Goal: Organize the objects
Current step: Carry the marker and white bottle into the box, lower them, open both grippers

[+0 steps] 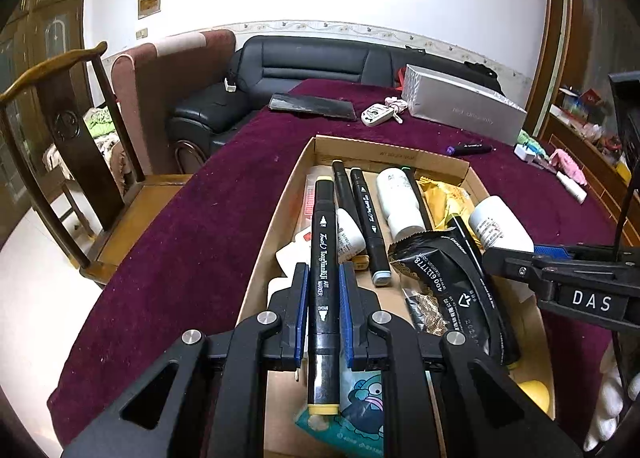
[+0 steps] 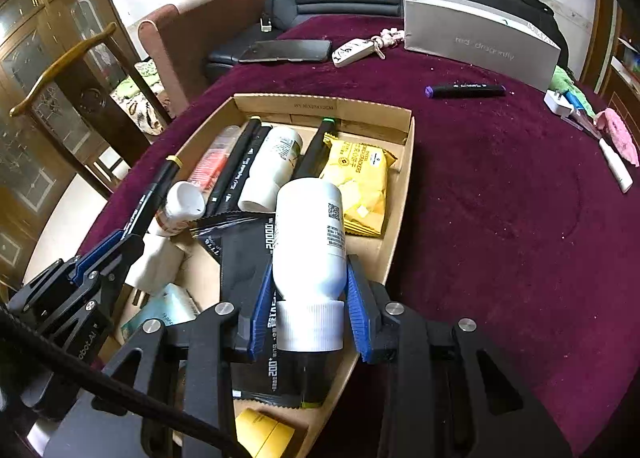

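Note:
A cardboard box (image 1: 276,202) (image 2: 400,186) on the maroon tablecloth holds markers, white bottles, a black snack pack (image 1: 448,282) and a yellow snack pack (image 2: 360,182). My left gripper (image 1: 324,278) is shut on a black art marker with yellow caps (image 1: 322,274), held lengthwise over the box's left part; it also shows in the right wrist view (image 2: 148,202). My right gripper (image 2: 308,290) is shut on a white bottle (image 2: 310,234) near its ribbed cap, over the box's right side; the bottle also shows in the left wrist view (image 1: 500,224).
On the cloth beyond the box lie a purple-capped black marker (image 2: 464,90), a grey carton (image 2: 480,38), a dark phone (image 2: 288,51), a key fob (image 2: 352,52), and a charger plug (image 2: 558,102) with pink items at the right edge. A wooden chair (image 1: 80,162) stands left.

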### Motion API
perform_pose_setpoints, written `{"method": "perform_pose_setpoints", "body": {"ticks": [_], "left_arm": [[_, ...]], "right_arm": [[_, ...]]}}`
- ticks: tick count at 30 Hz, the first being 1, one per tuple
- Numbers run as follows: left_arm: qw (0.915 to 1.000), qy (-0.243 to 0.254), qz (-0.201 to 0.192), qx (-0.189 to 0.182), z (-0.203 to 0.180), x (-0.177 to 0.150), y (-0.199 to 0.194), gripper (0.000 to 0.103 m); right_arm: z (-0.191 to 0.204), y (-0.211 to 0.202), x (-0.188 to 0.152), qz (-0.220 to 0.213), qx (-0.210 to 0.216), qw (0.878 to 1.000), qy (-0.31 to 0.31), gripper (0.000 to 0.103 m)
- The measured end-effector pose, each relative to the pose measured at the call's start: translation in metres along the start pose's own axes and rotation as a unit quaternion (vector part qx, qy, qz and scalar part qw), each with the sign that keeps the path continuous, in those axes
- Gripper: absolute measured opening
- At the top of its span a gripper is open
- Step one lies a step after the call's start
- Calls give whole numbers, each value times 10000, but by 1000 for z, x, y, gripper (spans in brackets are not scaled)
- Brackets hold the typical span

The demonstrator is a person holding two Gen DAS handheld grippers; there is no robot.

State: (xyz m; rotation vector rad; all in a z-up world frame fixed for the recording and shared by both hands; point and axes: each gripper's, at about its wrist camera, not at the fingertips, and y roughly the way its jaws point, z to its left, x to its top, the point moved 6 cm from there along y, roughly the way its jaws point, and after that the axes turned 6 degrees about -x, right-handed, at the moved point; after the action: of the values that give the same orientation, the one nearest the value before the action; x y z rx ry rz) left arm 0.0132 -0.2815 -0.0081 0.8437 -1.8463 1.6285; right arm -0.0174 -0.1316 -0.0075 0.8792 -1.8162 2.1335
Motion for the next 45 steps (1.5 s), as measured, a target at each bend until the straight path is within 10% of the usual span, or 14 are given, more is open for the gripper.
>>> {"method": "perform_pose_setpoints", "body": {"ticks": [45], "left_arm": [[9995,-208,209,-113,10,-7,12,12]], "right_arm": [[-8,22,13,154,-236,9996,69,32]]}}
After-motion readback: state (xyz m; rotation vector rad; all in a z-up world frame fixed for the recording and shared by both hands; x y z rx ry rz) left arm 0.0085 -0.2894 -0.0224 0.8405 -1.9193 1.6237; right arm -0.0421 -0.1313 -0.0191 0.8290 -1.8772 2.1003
